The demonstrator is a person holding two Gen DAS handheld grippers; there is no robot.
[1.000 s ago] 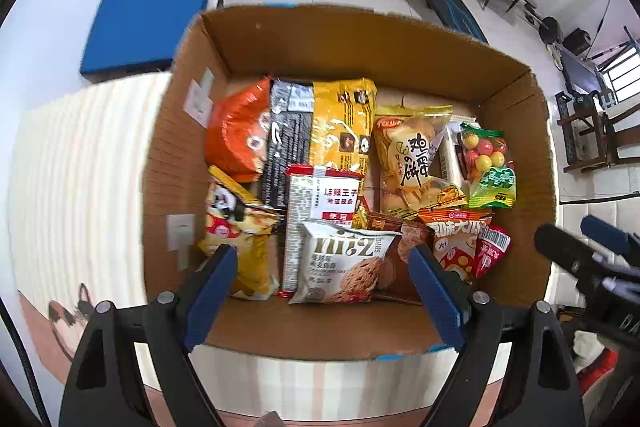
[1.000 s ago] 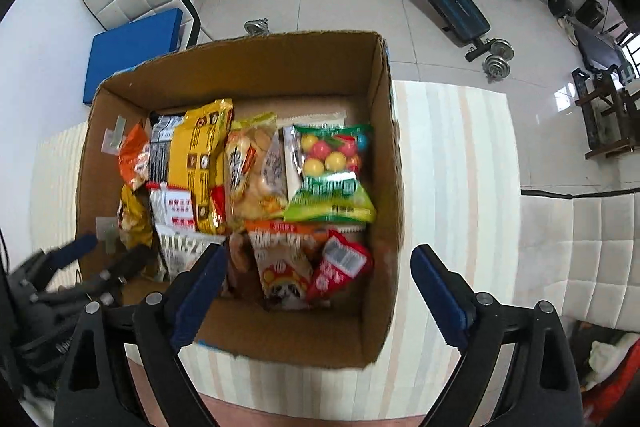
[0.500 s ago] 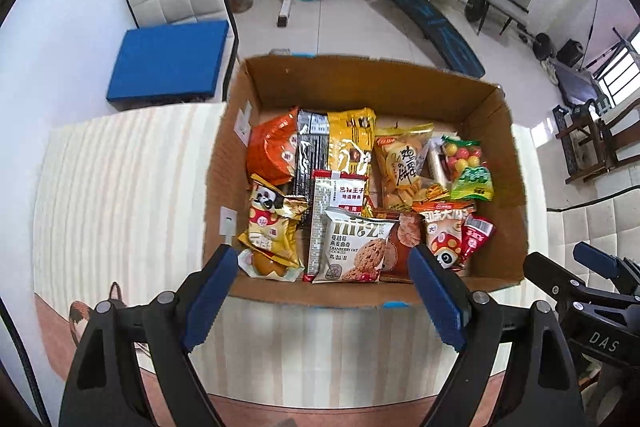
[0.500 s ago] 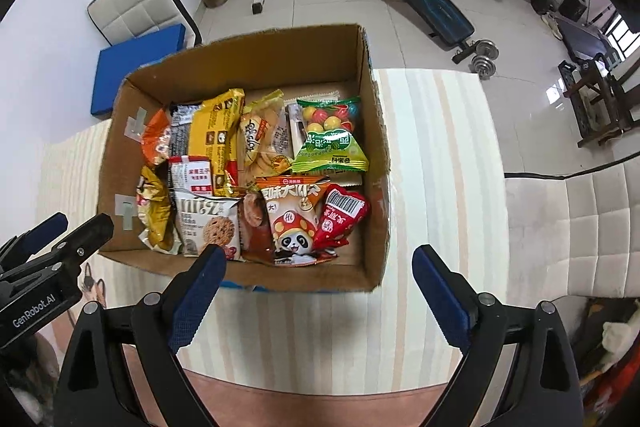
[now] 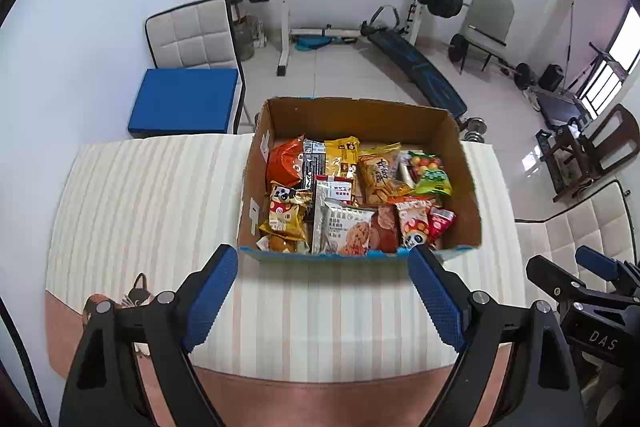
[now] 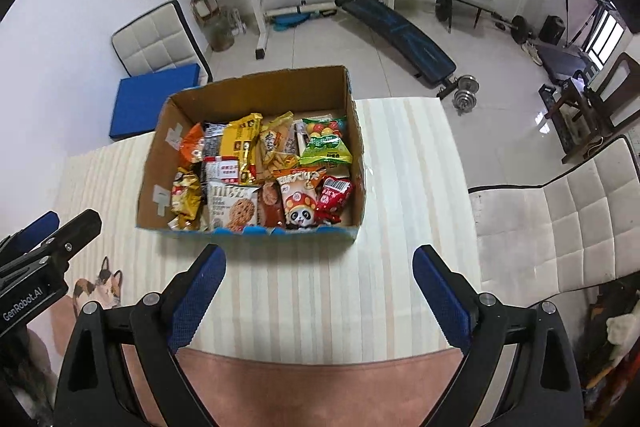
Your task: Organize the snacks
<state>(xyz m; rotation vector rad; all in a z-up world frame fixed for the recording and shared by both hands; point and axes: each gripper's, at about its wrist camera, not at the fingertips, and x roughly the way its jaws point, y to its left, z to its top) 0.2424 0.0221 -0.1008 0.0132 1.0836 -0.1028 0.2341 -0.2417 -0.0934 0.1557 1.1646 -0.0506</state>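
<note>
Two open tools, left tool and right tool, face one snack box.

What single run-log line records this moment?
task: organize snacks | left gripper: open, empty | right gripper: open, empty | cardboard box: on striped table, filled with snack packets

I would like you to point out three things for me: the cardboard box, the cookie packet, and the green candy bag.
cardboard box [image 5: 360, 117]: left wrist view, inner face of far wall.
cookie packet [image 6: 232, 207]: right wrist view, middle of the front.
green candy bag [image 6: 326, 147]: right wrist view, green lower part.
</note>
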